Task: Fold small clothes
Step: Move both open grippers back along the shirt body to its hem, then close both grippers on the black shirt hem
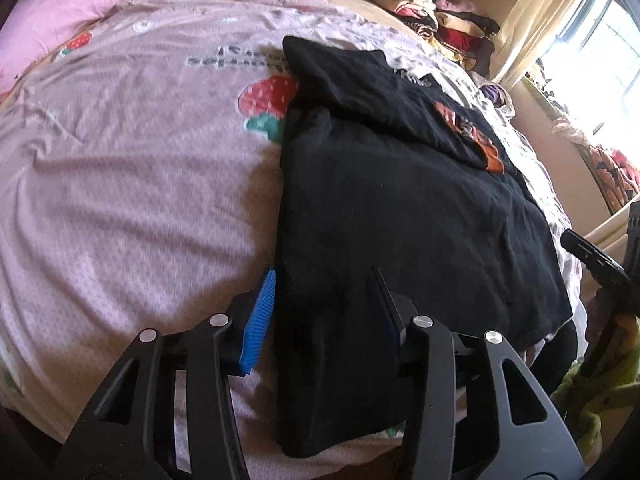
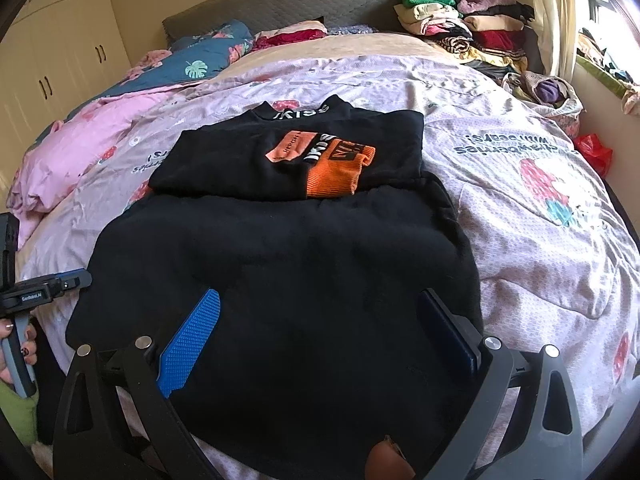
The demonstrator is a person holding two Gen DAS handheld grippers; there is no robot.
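A black garment [image 2: 280,280] is lying flat on the bed, spread over a pale pink bedspread [image 1: 132,184] printed with strawberries. Its far part is folded over onto itself, showing an orange and white print [image 2: 332,164] on the upper layer, and a collar with white lettering is poking out beyond the fold.

The left gripper [image 1: 324,300] is sitting at the near left edge of the garment. Its left blue pad [image 1: 258,324] is lying just outside the cloth edge over the bedspread, while the other finger is resting on top of the black cloth. The jaws are standing partly apart with the garment's edge between them, and the pads are not pressing on the cloth, so nothing is being held.

The right gripper [image 2: 320,320] is hovering over the near part of the garment with its jaws standing wide apart, one blue pad [image 2: 192,340] on each side of a broad stretch of black cloth, gripping nothing. From this view a person's hand [image 2: 16,352] is showing at the left edge, wrapped around the handle of the other tool.

A stack of folded clothes [image 2: 464,24] is sitting at the far right corner of the bed, beside the grey headboard [image 2: 288,4]. A pink quilt [image 2: 80,140] and a blue leaf-print pillow [image 2: 204,56] are lying at the far left. A red bag [image 2: 596,152] is showing by the window side of the bed.
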